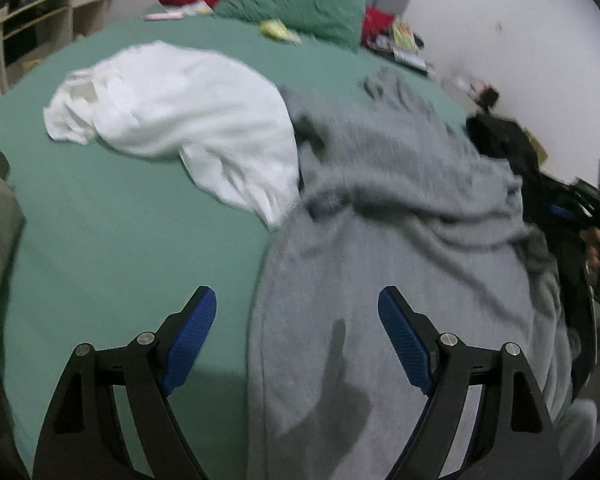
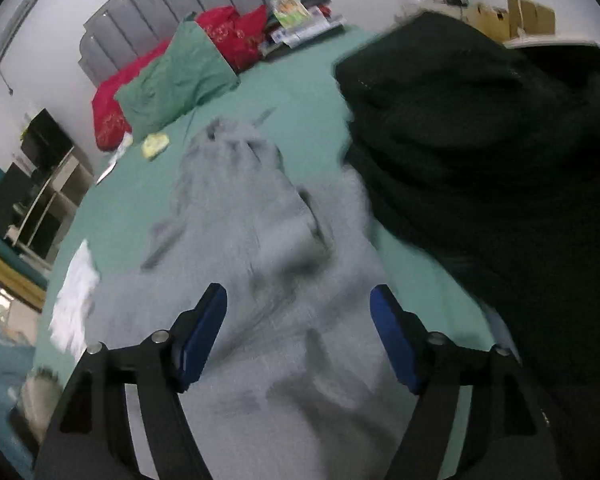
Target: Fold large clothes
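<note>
over the green bedsheet (image 1: 112, 240) we held both claws wide apart and empty, left gripper (image 1: 296, 336) and right gripper (image 2: 298, 332) above the rumpled grey knit garment (image 1: 400, 280); we judged it best to spread it flat before pinching an edge, clear of the white cloth (image 1: 180, 120).

Green bedsheet (image 1: 100, 240) covers the bed; a green pillow (image 2: 172, 80) lies against red pillows (image 2: 232, 36) at the grey padded headboard (image 2: 188, 4). Small yellow item (image 2: 155, 146) rests near the green pillow. Shelving unit (image 2: 48, 200) stands beside the bed.
</note>
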The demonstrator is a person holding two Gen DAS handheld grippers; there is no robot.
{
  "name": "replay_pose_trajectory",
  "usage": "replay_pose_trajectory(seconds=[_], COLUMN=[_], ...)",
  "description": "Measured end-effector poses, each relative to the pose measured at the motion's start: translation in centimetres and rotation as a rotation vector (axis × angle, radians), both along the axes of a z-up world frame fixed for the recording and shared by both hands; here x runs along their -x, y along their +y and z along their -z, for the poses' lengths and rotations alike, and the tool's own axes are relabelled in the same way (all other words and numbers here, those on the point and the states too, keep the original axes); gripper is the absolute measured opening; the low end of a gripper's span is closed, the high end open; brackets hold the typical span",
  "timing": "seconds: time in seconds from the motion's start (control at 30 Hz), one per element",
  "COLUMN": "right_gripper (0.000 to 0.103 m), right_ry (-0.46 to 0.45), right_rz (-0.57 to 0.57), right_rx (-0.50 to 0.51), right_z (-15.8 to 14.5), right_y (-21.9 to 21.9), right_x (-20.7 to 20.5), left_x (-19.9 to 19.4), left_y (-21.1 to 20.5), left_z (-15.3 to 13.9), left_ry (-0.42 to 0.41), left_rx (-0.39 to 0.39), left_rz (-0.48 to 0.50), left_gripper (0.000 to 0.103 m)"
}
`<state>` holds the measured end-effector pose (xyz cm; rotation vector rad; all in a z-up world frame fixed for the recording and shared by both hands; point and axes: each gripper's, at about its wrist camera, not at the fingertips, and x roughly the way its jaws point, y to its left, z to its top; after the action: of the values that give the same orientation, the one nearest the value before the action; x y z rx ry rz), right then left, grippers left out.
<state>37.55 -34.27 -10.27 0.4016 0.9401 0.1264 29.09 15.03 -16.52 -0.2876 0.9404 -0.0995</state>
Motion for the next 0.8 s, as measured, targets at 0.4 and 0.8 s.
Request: replay_pose_trajectory(seconds=[0.4,0.8], right_gripper=[0.063,0.011], right_ry=[0.165,0.236], right_rz=[-0.135,-0.091], right_rx=[-0.129,0.012], right_z=[7.9,6.6], right_y=[-1.6,-2.5], right_x=[20.7,26.8], left_x=[2.6,0.8], left_y=[0.0,-2.7], left_z=[-0.7,-4.3], left_ry=[0.024,-0.074], left_rx=[0.047,0.007], left_rz=[0.019,0.006], left_gripper=[0.086,0.086])
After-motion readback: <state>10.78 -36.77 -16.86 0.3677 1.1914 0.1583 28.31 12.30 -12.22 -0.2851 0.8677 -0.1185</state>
